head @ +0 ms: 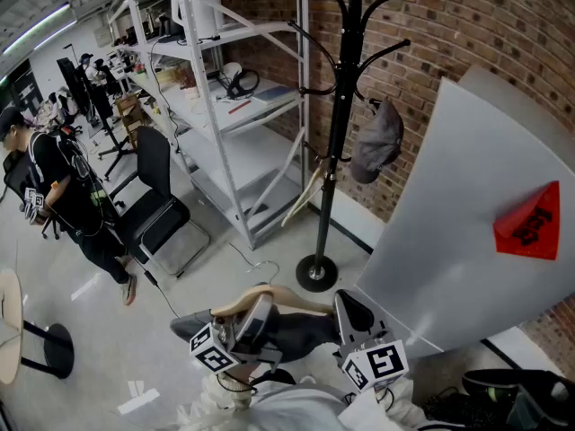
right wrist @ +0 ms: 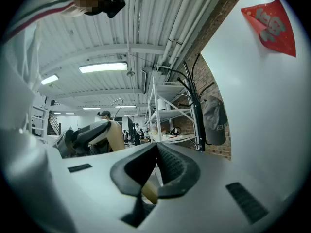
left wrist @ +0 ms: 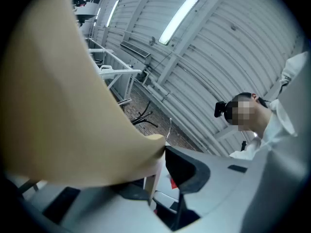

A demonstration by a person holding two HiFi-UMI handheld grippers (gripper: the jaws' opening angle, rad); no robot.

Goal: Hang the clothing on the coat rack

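The black coat rack stands ahead by the brick wall, with a grey cap on one hook. Close below me a wooden hanger lies crosswise with dark clothing draped under it. My left gripper is shut on the hanger's left arm; in the left gripper view the tan wood fills the gap and presses the dark pad. My right gripper is shut at the hanger's right end, and a bit of tan wood shows deep between its pads. Both grippers are well short of the rack.
A second wooden hanger hangs low on the rack, above its round base. White shelving stands left of it. A big white panel with a red sign is at right. A black chair and a person are at left.
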